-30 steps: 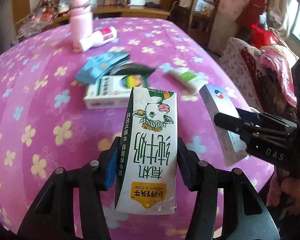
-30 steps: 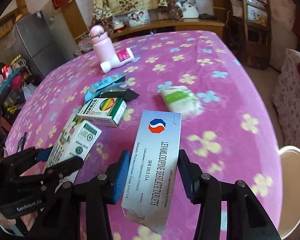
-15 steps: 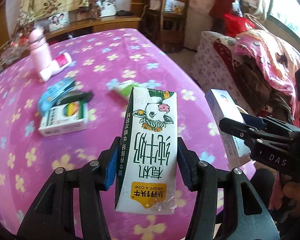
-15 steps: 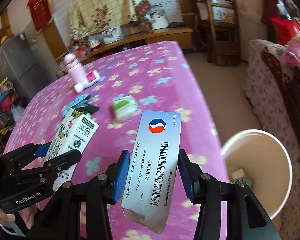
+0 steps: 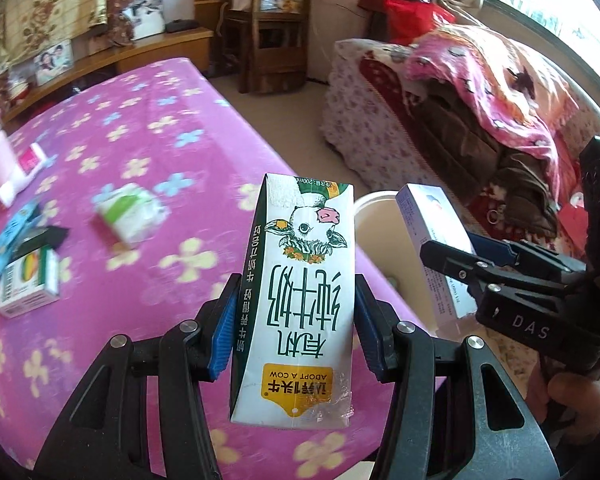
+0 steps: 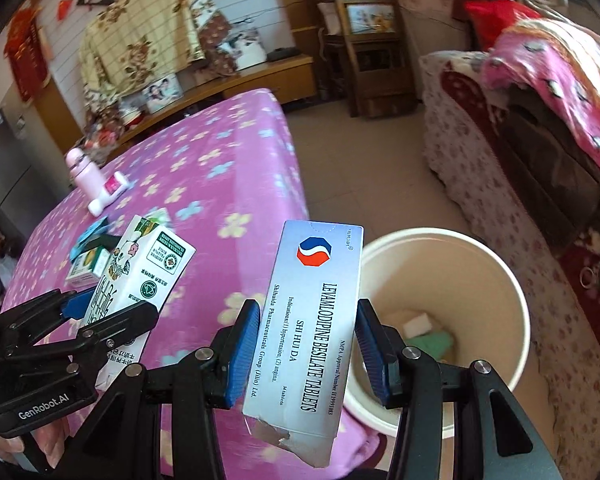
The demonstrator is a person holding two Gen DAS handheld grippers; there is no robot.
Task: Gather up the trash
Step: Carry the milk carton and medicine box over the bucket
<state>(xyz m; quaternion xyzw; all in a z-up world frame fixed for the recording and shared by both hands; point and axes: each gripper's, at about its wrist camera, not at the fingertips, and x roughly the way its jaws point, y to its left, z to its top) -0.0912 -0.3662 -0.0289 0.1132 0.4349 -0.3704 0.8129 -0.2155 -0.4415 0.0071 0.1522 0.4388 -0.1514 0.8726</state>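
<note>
My left gripper (image 5: 296,320) is shut on a white and green milk carton (image 5: 300,280) with a cow picture, held over the table's right edge. My right gripper (image 6: 308,344) is shut on a silver tablet box (image 6: 316,320), held at the rim of a cream trash bin (image 6: 500,264) that stands on the floor beside the table. The bin (image 5: 374,216) shows behind the carton in the left wrist view, with the tablet box (image 5: 432,236) over it. The milk carton (image 6: 140,272) and left gripper show at the left of the right wrist view.
On the pink flowered tablecloth (image 5: 120,160) lie a tissue pack (image 5: 128,216), a green and white box (image 5: 26,284), a blue wrapper (image 5: 14,228), a tube (image 5: 20,172) and a pink bottle (image 6: 84,172). The bin holds some scraps (image 6: 424,332). A covered sofa (image 6: 540,120) stands at the right.
Both grippers have swung to the right with their boxes, from over the table to its right edge. The bin has come into view, under the tablet box.
</note>
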